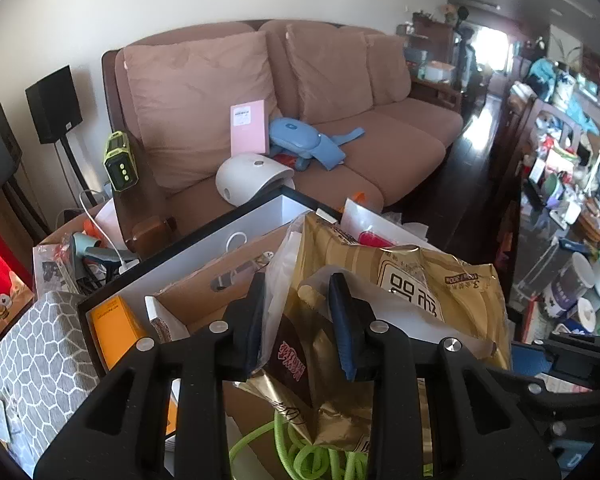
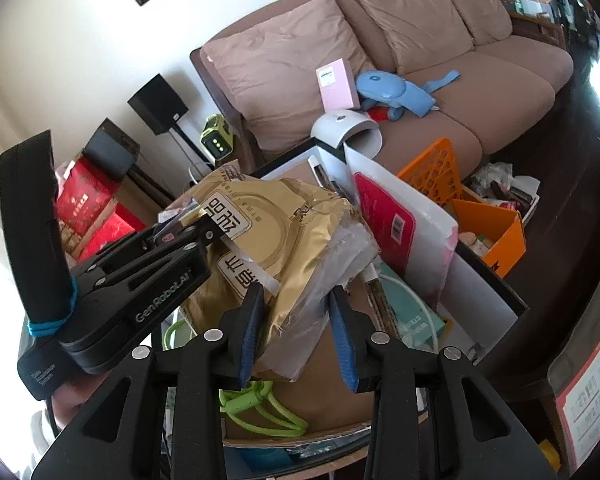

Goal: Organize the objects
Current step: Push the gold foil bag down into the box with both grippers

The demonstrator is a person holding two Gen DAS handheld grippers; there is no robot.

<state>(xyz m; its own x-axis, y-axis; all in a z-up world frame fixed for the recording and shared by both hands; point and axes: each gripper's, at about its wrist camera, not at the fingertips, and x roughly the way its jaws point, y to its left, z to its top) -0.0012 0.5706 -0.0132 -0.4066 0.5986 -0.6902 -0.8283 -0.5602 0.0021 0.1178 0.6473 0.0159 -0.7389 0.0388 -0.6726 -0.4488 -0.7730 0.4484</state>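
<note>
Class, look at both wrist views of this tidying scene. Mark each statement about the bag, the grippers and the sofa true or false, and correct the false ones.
1. Both grippers have the gold foil bag between their fingers. True.
2. A pink box stands on the sofa. True.
3. The green cord lies on the sofa. False: it lies below the bag, on cardboard.
4. The left gripper is empty. False: the bag sits between its fingers.
5. The plastic basket is blue. False: orange.

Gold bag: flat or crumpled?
Crumpled. The gold bag is creased and bunched, held up between the left gripper and right gripper.
</note>
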